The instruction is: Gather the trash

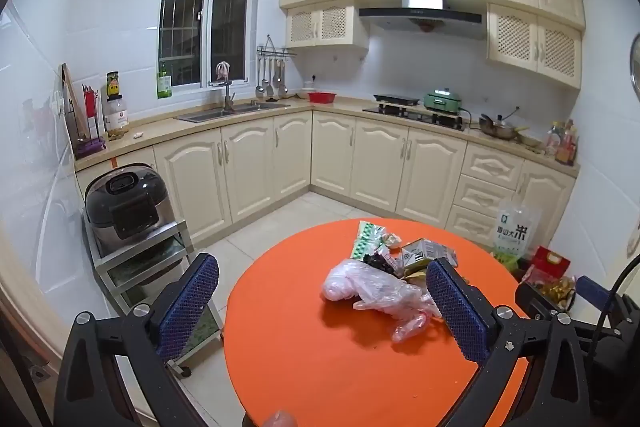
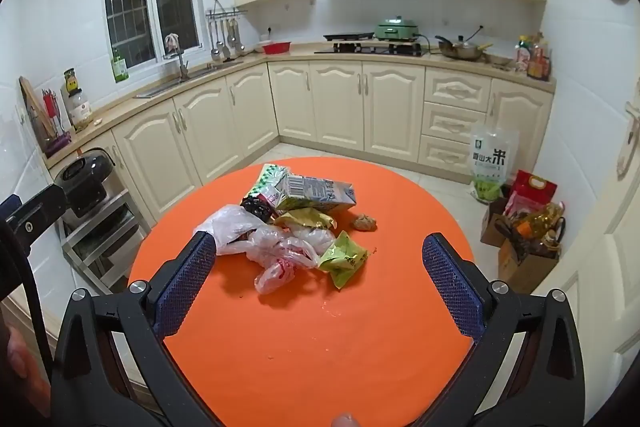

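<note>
A heap of trash lies on the round orange table (image 2: 304,339). In it are a crumpled clear plastic bag (image 2: 276,247), a flattened milk carton (image 2: 316,193), a green wrapper (image 2: 344,257), a yellow-green wrapper (image 2: 306,219), a black scrap (image 2: 256,207) and a small brown crumpled lump (image 2: 364,223). My right gripper (image 2: 320,259) stands open just short of the heap, nothing between its pads. The left wrist view shows the same plastic bag (image 1: 368,285) and carton (image 1: 420,253) ahead. My left gripper (image 1: 320,279) is open and empty, its right finger near the heap's edge.
A rice cooker (image 1: 124,203) sits on a metal cart (image 1: 160,267) left of the table. Cream cabinets (image 2: 332,107) and a counter run behind. A rice bag (image 2: 490,159), a red bag (image 2: 534,191) and boxes with bottles (image 2: 528,239) stand on the floor at right.
</note>
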Demonstrator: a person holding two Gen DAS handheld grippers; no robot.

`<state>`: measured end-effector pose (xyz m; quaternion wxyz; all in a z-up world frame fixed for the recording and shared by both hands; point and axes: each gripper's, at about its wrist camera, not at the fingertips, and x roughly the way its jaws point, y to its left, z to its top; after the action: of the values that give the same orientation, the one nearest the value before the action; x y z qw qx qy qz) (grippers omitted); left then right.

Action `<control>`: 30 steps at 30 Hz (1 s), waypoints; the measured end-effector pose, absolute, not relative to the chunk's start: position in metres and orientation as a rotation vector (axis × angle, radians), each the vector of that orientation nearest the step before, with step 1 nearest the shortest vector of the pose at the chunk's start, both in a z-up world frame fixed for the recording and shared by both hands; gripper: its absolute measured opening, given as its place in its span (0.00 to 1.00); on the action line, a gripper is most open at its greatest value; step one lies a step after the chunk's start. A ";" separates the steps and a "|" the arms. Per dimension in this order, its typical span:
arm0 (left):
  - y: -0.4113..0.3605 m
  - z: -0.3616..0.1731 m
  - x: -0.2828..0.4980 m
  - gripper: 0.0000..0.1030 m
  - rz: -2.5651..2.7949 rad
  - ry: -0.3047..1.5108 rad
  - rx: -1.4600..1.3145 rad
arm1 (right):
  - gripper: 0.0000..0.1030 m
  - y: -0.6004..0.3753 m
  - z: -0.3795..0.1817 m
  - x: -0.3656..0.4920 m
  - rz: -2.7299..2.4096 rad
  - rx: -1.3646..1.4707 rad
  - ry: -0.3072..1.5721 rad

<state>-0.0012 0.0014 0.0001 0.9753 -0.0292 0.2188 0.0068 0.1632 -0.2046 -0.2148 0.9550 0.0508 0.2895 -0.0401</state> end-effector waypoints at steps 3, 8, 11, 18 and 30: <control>0.003 0.001 -0.003 0.99 0.015 0.432 -0.064 | 1.00 -0.205 -0.212 0.163 -0.086 0.106 0.576; 0.004 0.008 -0.017 0.99 0.029 0.385 -0.070 | 1.00 -0.199 -0.203 0.165 -0.096 0.092 0.551; 0.003 0.015 -0.026 0.99 0.037 0.369 -0.058 | 1.00 -0.199 -0.193 0.160 -0.075 0.095 0.520; -0.002 0.022 -0.047 0.99 0.043 0.359 -0.051 | 1.00 -0.190 -0.181 0.159 -0.058 0.080 0.496; -0.001 0.035 -0.052 0.99 0.040 0.349 -0.038 | 1.00 -0.193 -0.174 0.148 -0.066 0.082 0.481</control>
<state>-0.0515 -0.0013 0.0349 0.9844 -0.0191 0.1738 0.0197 0.1479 -0.1931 -0.1738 0.9698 0.0406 0.2383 -0.0327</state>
